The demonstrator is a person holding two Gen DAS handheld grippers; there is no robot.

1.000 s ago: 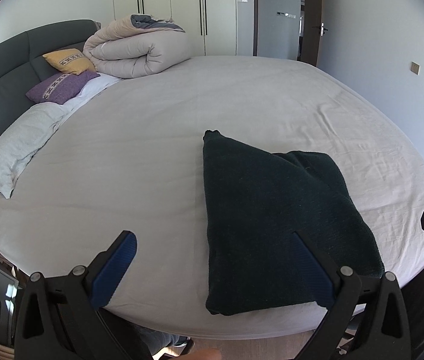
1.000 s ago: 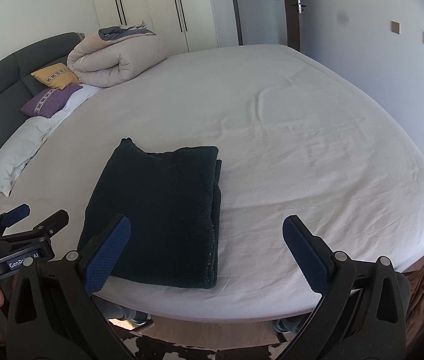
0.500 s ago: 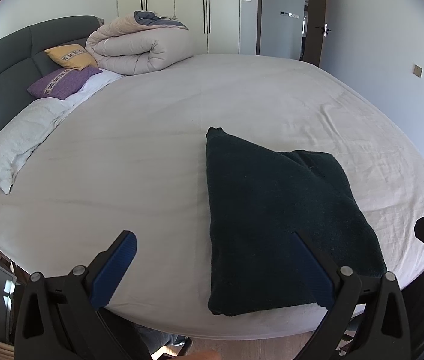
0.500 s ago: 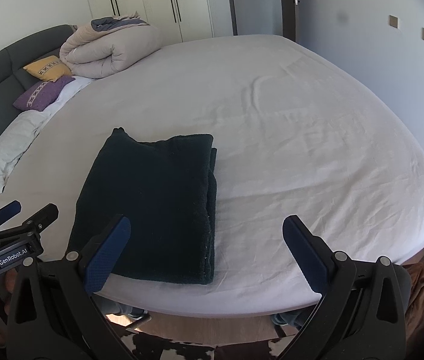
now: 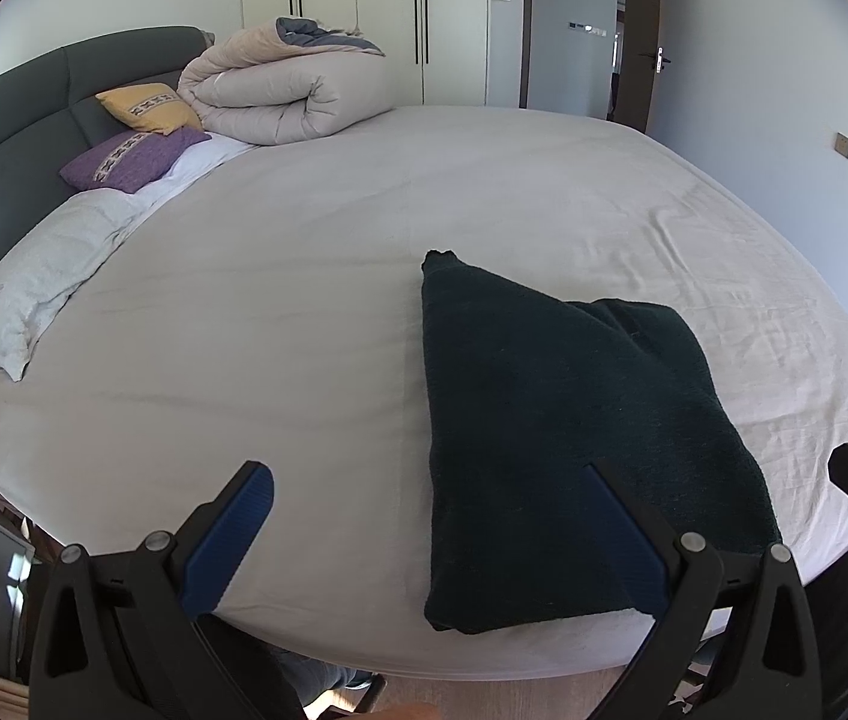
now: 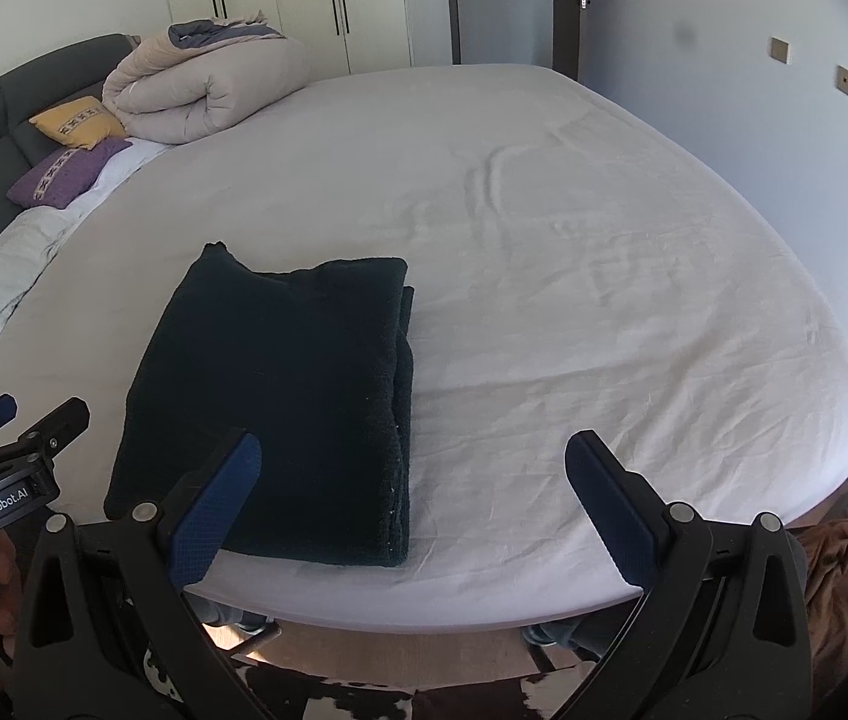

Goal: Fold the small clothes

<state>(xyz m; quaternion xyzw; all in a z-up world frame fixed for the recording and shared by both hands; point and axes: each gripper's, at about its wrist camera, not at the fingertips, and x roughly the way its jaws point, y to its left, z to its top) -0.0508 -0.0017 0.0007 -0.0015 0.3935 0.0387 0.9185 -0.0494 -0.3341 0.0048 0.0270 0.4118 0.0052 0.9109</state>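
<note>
1. The left gripper [image 5: 424, 534] hangs at the near edge of the bed [image 5: 303, 312], its blue pads wide apart and holding nothing. One pad sits over bare sheet, the other over the near end of the dark garment [image 5: 574, 432].

2. The right gripper [image 6: 411, 492] is likewise spread and empty. Its left pad overlaps the garment's near edge in that view; its right pad is over plain sheet.

3. The garment lies folded into a thick rectangle near the bed's front edge, layers stacked along its right side. One far corner pokes up out of line.

4. To my eye the fold looks about done, so the step in hand is release and tidying. I'd keep both grippers spread and lift them straight away from the cloth so no pad drags a layer loose.

5. If a touch-up is wanted, that raised far corner is the spot: press it flat gently, without pinching the stack.

6. Beyond lie pillows [image 5: 135, 156], a rolled duvet [image 5: 285, 90] and wardrobe doors.

7. Writing: the left gripper's body, seen from the right camera, reads "GenRobot.AI" [image 6: 0, 507]. I see no other readable label.
</note>
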